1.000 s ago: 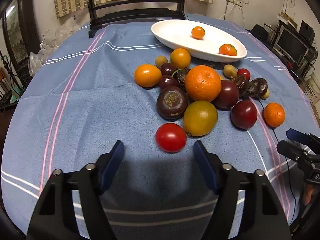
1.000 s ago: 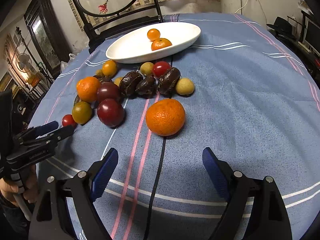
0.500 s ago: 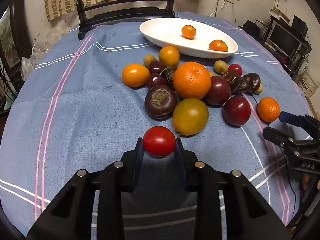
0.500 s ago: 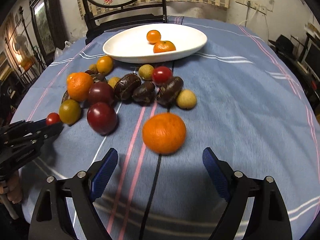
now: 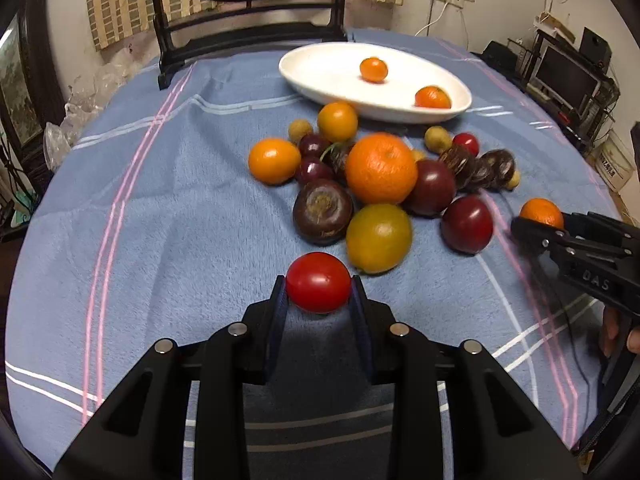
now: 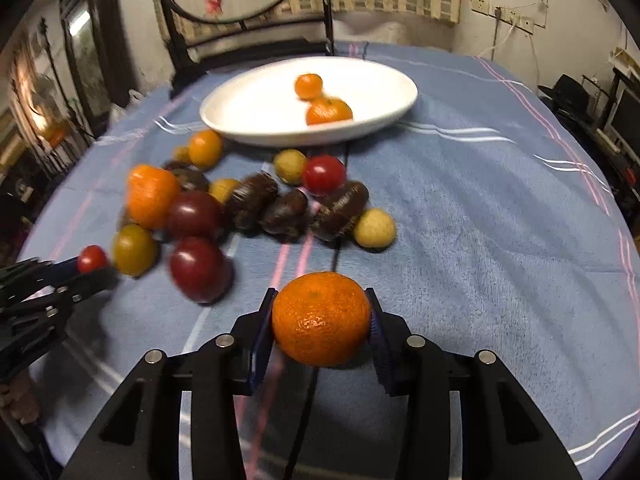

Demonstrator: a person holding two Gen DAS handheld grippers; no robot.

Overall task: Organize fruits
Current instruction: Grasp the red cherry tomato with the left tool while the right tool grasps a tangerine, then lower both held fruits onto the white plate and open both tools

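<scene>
Between the blue pads of the left gripper [image 5: 319, 286] sits a red cherry tomato [image 5: 318, 282], pinched from both sides just above the blue striped tablecloth [image 5: 160, 220]. Just ahead of it and slightly to its right lies a yellow-green citrus [image 5: 378, 237], with a dark purple round fruit [image 5: 323, 211] beside that on the left and a large orange [image 5: 381, 168] behind both. Farther ahead, past the heap of mixed fruit, the white oval dish [image 5: 320, 76] holds two small oranges, one near its middle [image 5: 373, 69] and one toward its right end [image 5: 433, 97].

Off to the right of the left gripper, the right gripper [image 6: 321, 319] is clamped on a mandarin [image 6: 321, 319], its pads pressed against the fruit's two sides. Whether the mandarin rests on the cloth or is raised a little cannot be told from this view, since the picture is blurred. Ahead of it and to its left lie two dark red plums [image 6: 198, 270], while directly ahead three wrinkled dark brown fruits [image 6: 286, 212] sit in a row, with a pale yellow round fruit [image 6: 375, 228] touching the rightmost one. A second red cherry tomato [image 6: 324, 175] lies behind them, near the dish's front rim. A black cable [image 6: 308, 400] runs under the right gripper along the cloth.
</scene>
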